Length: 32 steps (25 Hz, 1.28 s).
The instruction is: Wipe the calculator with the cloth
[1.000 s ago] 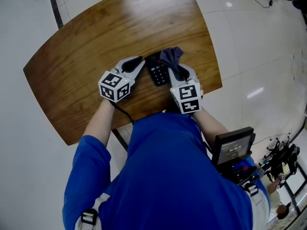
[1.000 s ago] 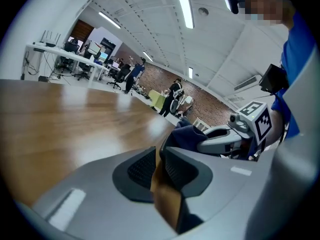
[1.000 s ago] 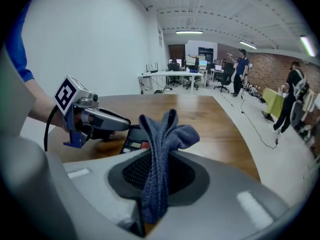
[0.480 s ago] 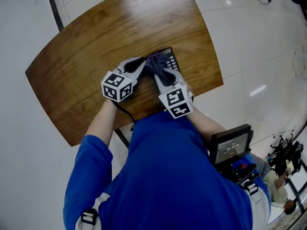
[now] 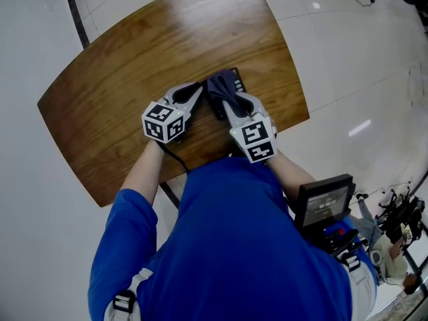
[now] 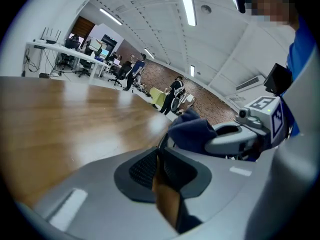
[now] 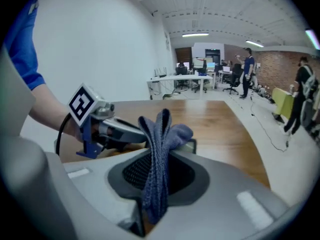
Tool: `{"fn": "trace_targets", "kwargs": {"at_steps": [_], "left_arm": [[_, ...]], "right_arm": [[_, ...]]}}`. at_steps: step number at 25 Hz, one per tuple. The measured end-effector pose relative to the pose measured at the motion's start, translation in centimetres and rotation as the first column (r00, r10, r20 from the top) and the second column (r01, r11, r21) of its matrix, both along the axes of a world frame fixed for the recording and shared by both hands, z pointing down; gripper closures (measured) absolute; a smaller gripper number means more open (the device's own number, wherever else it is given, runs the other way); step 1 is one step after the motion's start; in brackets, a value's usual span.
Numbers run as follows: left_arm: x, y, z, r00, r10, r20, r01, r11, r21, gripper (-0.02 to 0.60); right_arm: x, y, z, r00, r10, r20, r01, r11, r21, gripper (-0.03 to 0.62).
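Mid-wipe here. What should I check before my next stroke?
1. Grip: right gripper clamped on the cloth: ok.
2. Hold: left gripper closed on the calculator edge: ok.
3. Contact: cloth lying on the calculator: ok.
4. Support: calculator fully on the table: ok.
5. Result: calculator wiped clean: cannot tell, the cloth covers most of it.
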<state>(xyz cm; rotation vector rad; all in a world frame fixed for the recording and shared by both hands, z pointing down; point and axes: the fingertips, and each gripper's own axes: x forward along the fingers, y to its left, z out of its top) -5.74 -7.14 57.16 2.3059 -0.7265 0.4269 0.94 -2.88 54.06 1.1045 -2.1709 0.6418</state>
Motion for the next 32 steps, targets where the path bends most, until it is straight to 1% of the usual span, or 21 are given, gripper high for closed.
{"fn": "trace_targets", "kwargs": {"at_steps": [3, 5, 9, 11, 14, 18, 23, 27, 32], "left_arm": [[-0.2, 0.2, 0.2, 1.0, 0.003, 0.001, -0.003, 1.0, -0.004, 0.537], [-0.1, 0.1, 0.1, 1.0, 0.002, 0.0, -0.002, 1.0, -0.006, 0.54], [0.3, 0.3, -0.2, 1.0, -0.002, 0.001, 0.002, 1.0, -0.006, 0.54], [0.5, 0.5, -0.3, 1.0, -0.003, 0.002, 0.003, 1.0, -0.005, 0.541], [0.7, 0.7, -0.4, 1.0, -0.008, 0.003, 0.008, 1.0, -0.006, 0.543], [0.8, 1.2, -0.3, 1.0, -0.011, 0.002, 0.011, 1.0, -0.013, 0.551], [1.0, 1.2, -0.6, 1.0, -0.011, 0.001, 0.011, 1.0, -0.019, 0.554], [1.2, 1.7, -0.5, 1.0, -0.001, 0.022, 0.001, 1.0, -0.019, 0.572], [-0.2, 1.6, -0.6, 0.999, -0.017, 0.041, 0.018, 1.0, -0.025, 0.572]], "right_arm": [[3.8, -2.5, -0.5, 0.993, 0.116, -0.026, -0.115, 0.993, 0.035, 0.522], [4.8, -3.5, -0.3, 0.989, 0.141, -0.046, -0.139, 0.99, 0.037, 0.522], [3.9, -3.8, 0.9, 0.992, 0.098, -0.075, -0.096, 0.995, 0.027, 0.522], [3.1, -3.8, 1.0, 0.994, 0.082, -0.07, -0.08, 0.996, 0.032, 0.522], [2.2, -3.1, 1.2, 0.996, 0.059, -0.062, -0.059, 0.998, 0.006, 0.522], [1.3, -2.5, 1.1, 0.998, 0.034, -0.054, -0.034, 0.999, -0.002, 0.522], [-0.5, -2.0, 0.7, 1.0, -0.012, -0.022, 0.011, 1.0, -0.017, 0.522], [-2.3, -1.2, 0.5, 0.998, -0.067, 0.01, 0.067, 0.997, -0.028, 0.522], [-4.6, -1.0, -0.4, 0.99, -0.128, 0.052, 0.129, 0.991, -0.028, 0.522]]}}
